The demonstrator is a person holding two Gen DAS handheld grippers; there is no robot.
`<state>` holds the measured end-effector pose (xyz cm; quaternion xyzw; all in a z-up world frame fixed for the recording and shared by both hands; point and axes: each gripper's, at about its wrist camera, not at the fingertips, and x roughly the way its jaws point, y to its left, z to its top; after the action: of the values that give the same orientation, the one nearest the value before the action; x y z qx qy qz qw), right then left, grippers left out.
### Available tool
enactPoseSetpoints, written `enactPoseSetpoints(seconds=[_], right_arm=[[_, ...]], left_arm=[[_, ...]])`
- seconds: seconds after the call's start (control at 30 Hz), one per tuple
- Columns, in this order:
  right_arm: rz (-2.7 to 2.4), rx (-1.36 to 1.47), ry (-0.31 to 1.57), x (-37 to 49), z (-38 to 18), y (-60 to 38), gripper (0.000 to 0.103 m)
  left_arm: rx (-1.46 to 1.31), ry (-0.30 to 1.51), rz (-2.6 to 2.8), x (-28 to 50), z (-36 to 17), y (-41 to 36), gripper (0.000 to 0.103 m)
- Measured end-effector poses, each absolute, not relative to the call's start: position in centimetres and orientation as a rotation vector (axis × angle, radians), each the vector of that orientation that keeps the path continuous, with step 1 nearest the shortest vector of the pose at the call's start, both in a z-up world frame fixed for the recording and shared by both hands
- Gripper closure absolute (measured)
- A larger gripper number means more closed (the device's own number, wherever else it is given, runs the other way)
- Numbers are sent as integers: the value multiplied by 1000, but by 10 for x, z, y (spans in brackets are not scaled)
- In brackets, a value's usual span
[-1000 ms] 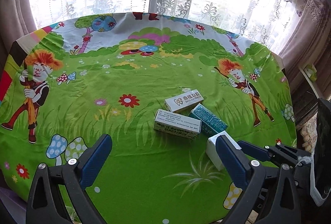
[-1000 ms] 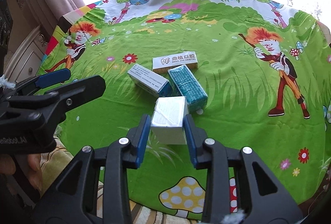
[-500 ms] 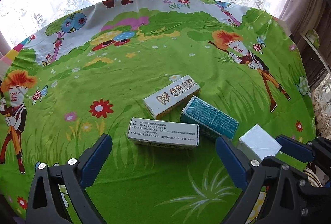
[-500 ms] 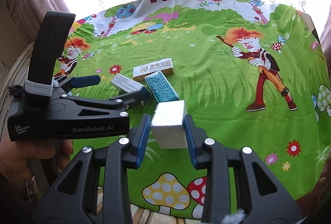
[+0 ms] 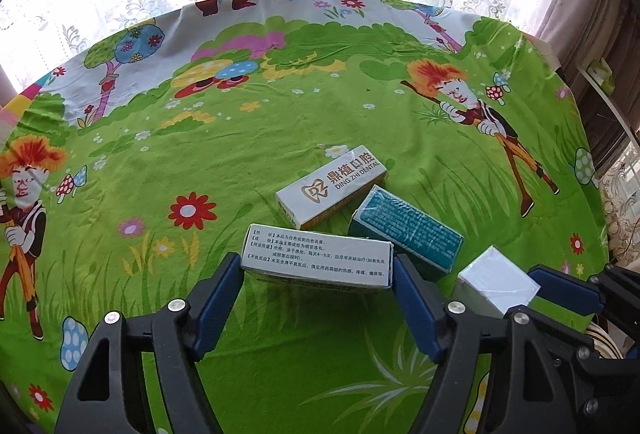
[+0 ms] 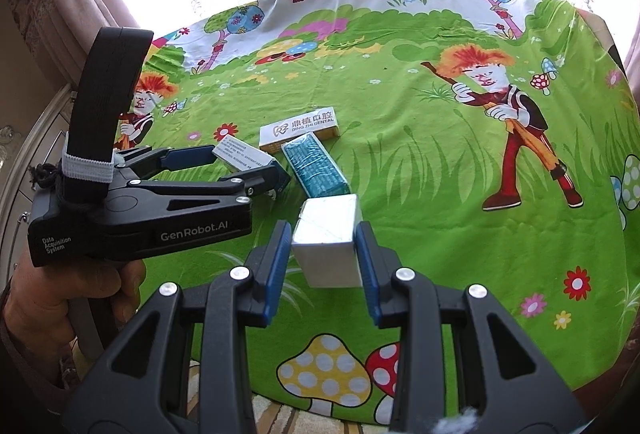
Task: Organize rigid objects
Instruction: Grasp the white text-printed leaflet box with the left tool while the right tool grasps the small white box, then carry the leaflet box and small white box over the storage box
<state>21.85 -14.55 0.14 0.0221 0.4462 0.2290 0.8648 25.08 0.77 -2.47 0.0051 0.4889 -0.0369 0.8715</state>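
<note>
The left gripper (image 5: pixel 318 298) is closing on the ends of the white box (image 5: pixel 316 261), low in the frame. The right gripper (image 6: pixel 322 266) is squeezing the silver box (image 6: pixel 328 240). Both boxes look light, stiff and crushable.

green cartoon-print tablecloth (image 5: pixel 280 354) (mushrooms, flowers); teal box (image 5: pixel 404 230); white box (image 6: pixel 326 234)

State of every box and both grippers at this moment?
left gripper: jaws have just been closing, pads at the ends of white text box
right gripper: shut on plain white box
teal box: lying flat, untouched
Ding Zhi Dental box: lying flat, untouched
</note>
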Motion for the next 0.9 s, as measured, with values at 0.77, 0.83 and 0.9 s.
enactPoseSetpoints(seconds=[0.77, 0.83, 0.9], right_arm=[[537, 30, 837, 179, 49, -131, 65], [546, 24, 824, 172, 56, -128, 65], [558, 18, 810, 165, 64, -124, 65]], left_arm=[[-190, 861, 18, 155, 44, 51, 27], [-203, 847, 20, 145, 50, 54, 27], [-213, 831, 24, 134, 56, 58, 27]])
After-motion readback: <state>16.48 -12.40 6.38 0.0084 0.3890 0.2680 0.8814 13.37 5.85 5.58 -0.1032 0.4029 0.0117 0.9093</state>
